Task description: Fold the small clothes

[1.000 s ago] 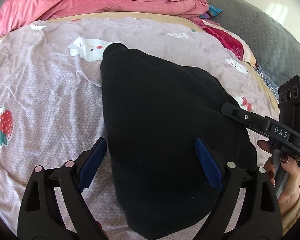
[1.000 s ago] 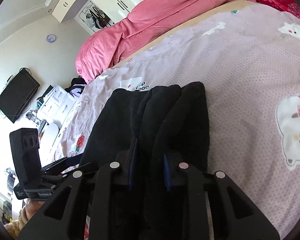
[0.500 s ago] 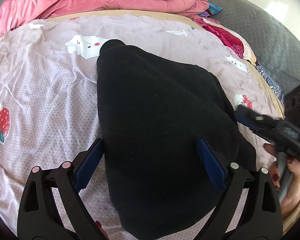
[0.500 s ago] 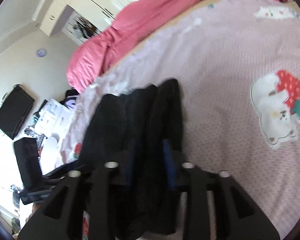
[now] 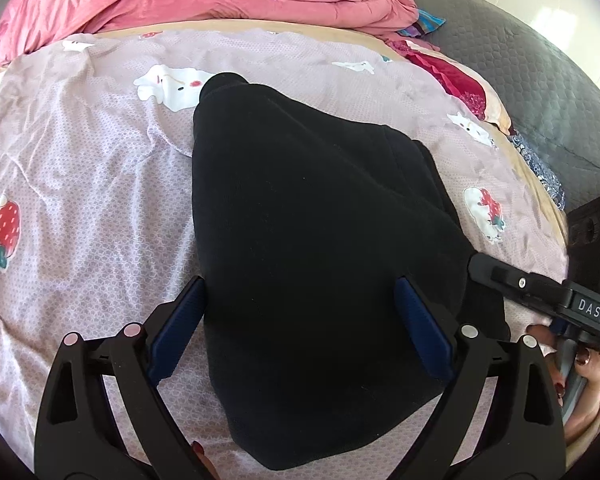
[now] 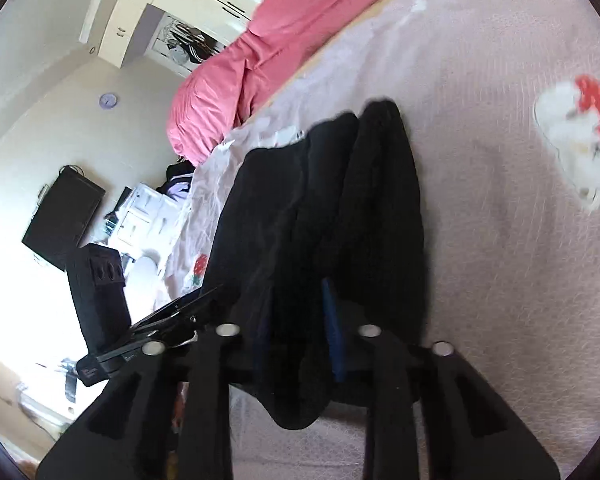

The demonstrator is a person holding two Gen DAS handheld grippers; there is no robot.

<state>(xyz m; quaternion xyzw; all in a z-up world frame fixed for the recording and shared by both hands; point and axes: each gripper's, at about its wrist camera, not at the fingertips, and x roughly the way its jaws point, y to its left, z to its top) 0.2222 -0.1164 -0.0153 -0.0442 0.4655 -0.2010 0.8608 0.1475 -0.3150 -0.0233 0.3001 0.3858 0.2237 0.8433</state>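
Black garment (image 5: 320,240) lies folded in the middle of the bed (image 5: 80,168) in the left wrist view; the left gripper (image 5: 300,328) hangs over its near end, fingers (image 5: 180,320) spread wide, straddling it. Right wrist view: the right gripper (image 6: 300,332) has just closed, fingers (image 6: 332,328) pinching the garment's near edge.

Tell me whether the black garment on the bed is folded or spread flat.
Partly folded. The black garment lies in overlapping layers, ridged lengthwise in the right wrist view; the right gripper pinches its near edge.
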